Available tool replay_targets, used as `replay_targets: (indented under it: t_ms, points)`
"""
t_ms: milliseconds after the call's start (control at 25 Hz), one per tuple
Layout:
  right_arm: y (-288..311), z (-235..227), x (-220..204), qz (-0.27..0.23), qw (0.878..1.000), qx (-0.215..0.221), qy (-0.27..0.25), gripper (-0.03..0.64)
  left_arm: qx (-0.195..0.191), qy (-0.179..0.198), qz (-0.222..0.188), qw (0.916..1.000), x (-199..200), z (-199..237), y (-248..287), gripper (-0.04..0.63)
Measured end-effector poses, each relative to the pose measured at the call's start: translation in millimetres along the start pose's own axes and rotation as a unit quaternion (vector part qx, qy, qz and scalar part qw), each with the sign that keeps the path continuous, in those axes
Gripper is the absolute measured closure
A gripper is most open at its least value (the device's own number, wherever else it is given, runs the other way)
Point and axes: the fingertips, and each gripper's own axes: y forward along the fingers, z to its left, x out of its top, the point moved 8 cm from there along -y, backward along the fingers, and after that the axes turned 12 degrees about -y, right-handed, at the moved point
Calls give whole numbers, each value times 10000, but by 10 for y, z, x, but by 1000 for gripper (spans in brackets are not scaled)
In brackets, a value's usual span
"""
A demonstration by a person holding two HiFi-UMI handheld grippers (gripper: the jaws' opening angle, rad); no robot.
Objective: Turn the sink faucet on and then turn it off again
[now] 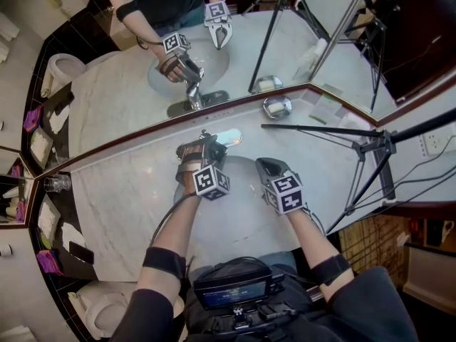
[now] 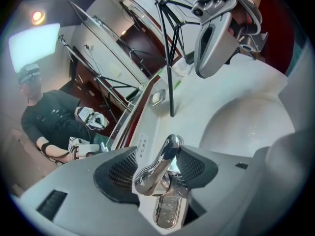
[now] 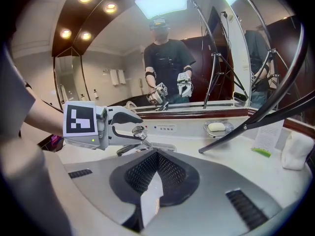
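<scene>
My left claw is gripping the faucet lever at the back rim of the sink basin, with a pad bearing on either side. The faucet lever is lying lengthwise between the pads, pointing toward the mirror. My right claw is hanging clenched and empty over the basin, farther off.

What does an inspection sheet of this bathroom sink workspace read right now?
Surface: white marble counter around a white oval basin.
Job's things: chrome faucet lever; running water not discernible.
Clutter: white soap bar in a round metal dish; clear drinking glass.
Grippers: left gripper has its tongs closed on the lever; right gripper has its tongs shut, empty.
Cables: black cable along the left forearm.
Surroundings: wall mirror, black tripod, white toilet.
</scene>
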Motion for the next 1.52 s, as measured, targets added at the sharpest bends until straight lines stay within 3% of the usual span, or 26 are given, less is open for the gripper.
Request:
replay_targets:
  t_ms: [520, 960, 1520]
  points:
    - [21, 26, 37, -2, 10000, 46, -30, 598, -25, -540, -95, 9985, -74, 136, 13, 350]
    - [65, 84, 30, 30, 9999, 114, -72, 598, 105, -1285, -167, 9915, -138, 386, -51, 350]
    - [44, 117, 62, -20, 9999, 139, -66, 598, -38, -1261, -47, 9920, -113, 376, -58, 362]
